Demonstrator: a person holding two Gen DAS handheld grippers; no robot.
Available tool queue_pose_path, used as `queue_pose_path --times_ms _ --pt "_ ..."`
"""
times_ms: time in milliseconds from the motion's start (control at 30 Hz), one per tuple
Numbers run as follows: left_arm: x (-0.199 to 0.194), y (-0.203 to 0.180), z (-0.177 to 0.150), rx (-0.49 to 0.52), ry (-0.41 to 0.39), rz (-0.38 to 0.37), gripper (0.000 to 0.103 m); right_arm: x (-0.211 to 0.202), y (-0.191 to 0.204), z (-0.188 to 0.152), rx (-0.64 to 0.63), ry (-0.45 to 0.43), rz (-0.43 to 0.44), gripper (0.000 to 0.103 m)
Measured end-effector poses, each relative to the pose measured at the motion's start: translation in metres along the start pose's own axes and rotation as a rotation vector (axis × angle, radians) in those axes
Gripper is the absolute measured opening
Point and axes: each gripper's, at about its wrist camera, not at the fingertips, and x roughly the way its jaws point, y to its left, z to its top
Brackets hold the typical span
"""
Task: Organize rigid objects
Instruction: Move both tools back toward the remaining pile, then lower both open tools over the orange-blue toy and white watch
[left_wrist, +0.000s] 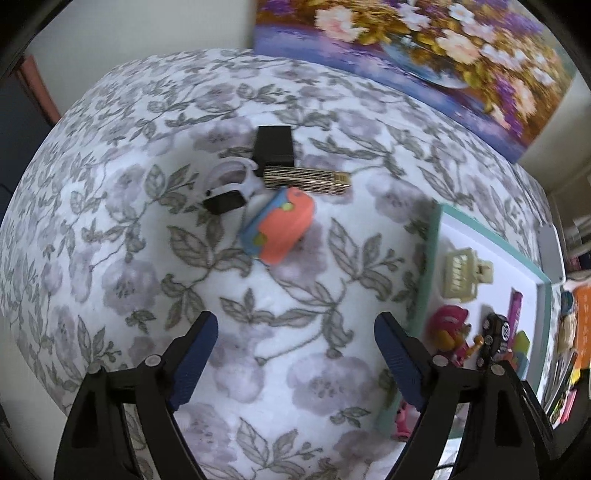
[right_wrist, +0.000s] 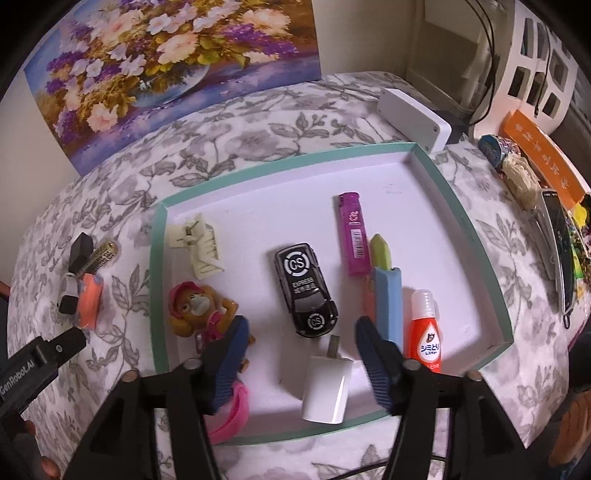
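My right gripper (right_wrist: 301, 326) hangs open over the teal-rimmed white tray (right_wrist: 280, 158). A white charger plug (right_wrist: 327, 387) lies between its fingers, untouched by the pads. The tray also holds a black toy car (right_wrist: 304, 288), a purple lighter (right_wrist: 352, 232), a cream hair clip (right_wrist: 197, 247), a bear figure (right_wrist: 199, 310), a blue and green cutter (right_wrist: 386, 291), a red bottle (right_wrist: 424, 328) and a pink ring (right_wrist: 236, 410). My left gripper (left_wrist: 295, 319) is open and empty above the floral cloth. Ahead of it lie an orange and blue object (left_wrist: 279, 225), a gold battery pack (left_wrist: 306, 180), a black box (left_wrist: 273, 146) and a white and black piece (left_wrist: 231, 188).
A flower painting (right_wrist: 173, 55) leans on the wall behind the table. A white box (right_wrist: 413, 114) sits past the tray's far corner. A phone (right_wrist: 557, 236), an orange box (right_wrist: 543, 155) and other clutter line the right edge. The tray's rim (left_wrist: 432, 266) lies right of my left gripper.
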Motion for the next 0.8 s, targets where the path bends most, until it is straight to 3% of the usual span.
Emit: queue_pose_path --times_ms 333,500,800 --pt "0.003 0.046 0.016 -0.152 -0.019 0.025 0.095 0.002 0.017 -0.003 -0.074 -0.012 -0.024 0.096" --pt "-0.001 0.071 0.026 -0.211 -0.049 0.05 0.095 0.001 0.028 -0.006 -0.11 -0.023 -0.016 0.1" --pt "-0.006 0.097 0.047 -0.226 -0.095 0.098 0.095 -0.003 0.065 -0.009 -0.189 -0.061 0.017 0.102"
